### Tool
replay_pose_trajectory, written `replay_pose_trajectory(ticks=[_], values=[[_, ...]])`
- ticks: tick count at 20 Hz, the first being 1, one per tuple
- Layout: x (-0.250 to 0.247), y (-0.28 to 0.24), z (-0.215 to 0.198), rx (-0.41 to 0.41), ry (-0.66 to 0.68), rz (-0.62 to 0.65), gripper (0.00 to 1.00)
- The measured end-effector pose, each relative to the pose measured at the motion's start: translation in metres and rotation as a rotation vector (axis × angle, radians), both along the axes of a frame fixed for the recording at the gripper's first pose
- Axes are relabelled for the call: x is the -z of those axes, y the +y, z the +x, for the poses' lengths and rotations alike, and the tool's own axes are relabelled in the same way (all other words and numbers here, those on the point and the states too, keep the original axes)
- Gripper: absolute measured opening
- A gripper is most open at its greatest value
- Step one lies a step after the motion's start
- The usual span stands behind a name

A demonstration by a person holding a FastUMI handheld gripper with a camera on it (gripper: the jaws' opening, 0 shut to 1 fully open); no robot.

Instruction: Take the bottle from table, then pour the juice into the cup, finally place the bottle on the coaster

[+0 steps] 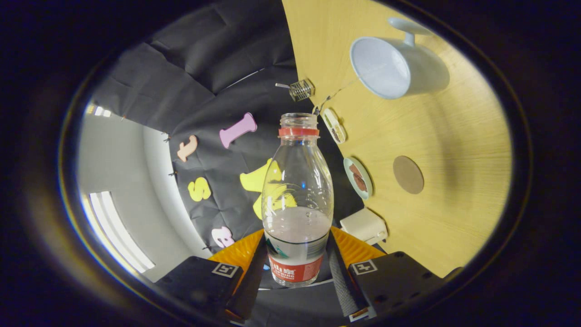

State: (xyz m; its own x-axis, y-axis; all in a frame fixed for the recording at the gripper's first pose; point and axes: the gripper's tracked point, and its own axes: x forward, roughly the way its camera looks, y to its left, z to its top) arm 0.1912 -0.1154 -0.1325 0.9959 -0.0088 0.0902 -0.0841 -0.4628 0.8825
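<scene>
My gripper (296,263) is shut on a clear plastic bottle (297,190), both fingers pressing its labelled lower part. The bottle has a red neck ring, no cap, and pale liquid filling its lower portion. The whole view is rolled, so the wooden table (454,150) stands to the right of the bottle. A white cup (397,66) with a handle sits on that table beyond the bottle's mouth, its opening facing me. A round brown coaster (408,174) lies on the table to the right of the bottle's body.
Along the table's edge next to the bottle lie a small wire object (300,89), a small oval dish (335,126), a round dish (358,178) with brown contents and a white box (364,225). The booth's black cloth wall is behind the bottle.
</scene>
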Motion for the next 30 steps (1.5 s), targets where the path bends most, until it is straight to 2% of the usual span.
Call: replay_pose_trajectory(ticks=[22, 30], values=[[-0.02, -0.024, -0.001, 0.065, -0.033, 0.15, 0.75], [-0.022, -0.029, -0.006, 0.079, -0.035, 0.12, 0.75]])
